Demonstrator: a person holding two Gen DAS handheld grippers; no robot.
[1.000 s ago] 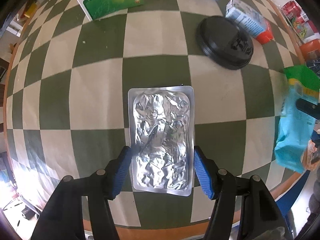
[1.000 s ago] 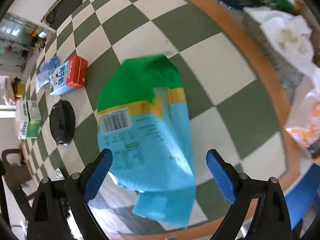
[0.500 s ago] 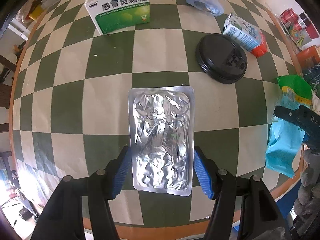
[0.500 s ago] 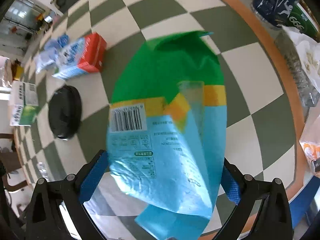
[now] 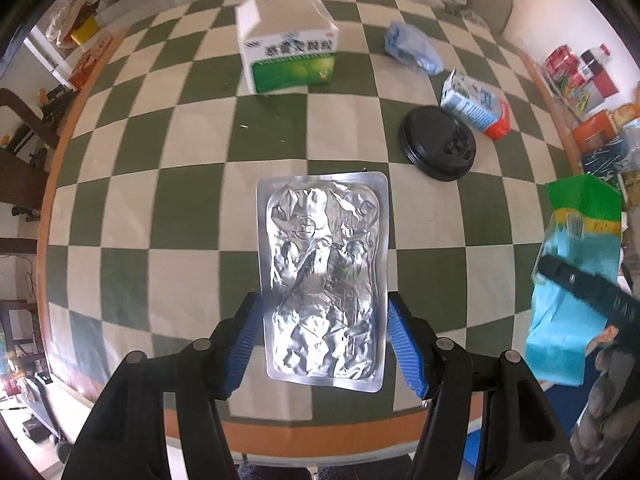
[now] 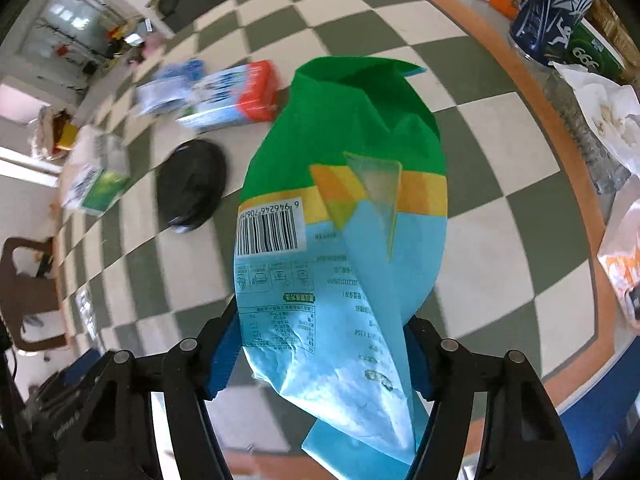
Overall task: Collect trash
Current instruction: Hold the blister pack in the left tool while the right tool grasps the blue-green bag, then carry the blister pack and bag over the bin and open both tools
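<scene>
**Both grippers hold trash above the checkered surface**

Across the middle of the left wrist view, the round surface (image 5: 192, 152) shows a flat green-and-cream checkered cloth with an orange-brown rim curving along the left, bottom and right edges. Most squares left of centre lie bare. Toward the top stand an opened green-and-white medicine box (image 5: 290, 62), a crumpled pale blue wrapper (image 5: 414, 50), a small blue-and-red carton (image 5: 478, 108) lying on its side, and a flat round black lid (image 5: 438, 142) just beside the carton. Packets and cans crowd the right rim.

Low in the centre, the left hand-held gripper (image 5: 322, 340) clamps a crinkled silver foil blister sheet (image 5: 322, 276), rectangular with rounded corners, its blue ribbed pads pressing both long edges.

Filling the centre of the right wrist view, the right hand-held gripper (image 6: 320, 354) has just been closing, and its pads now pinch a soft green, yellow and light blue plastic bag (image 6: 340, 216) with a barcode, hanging over the cloth near the rim.
</scene>
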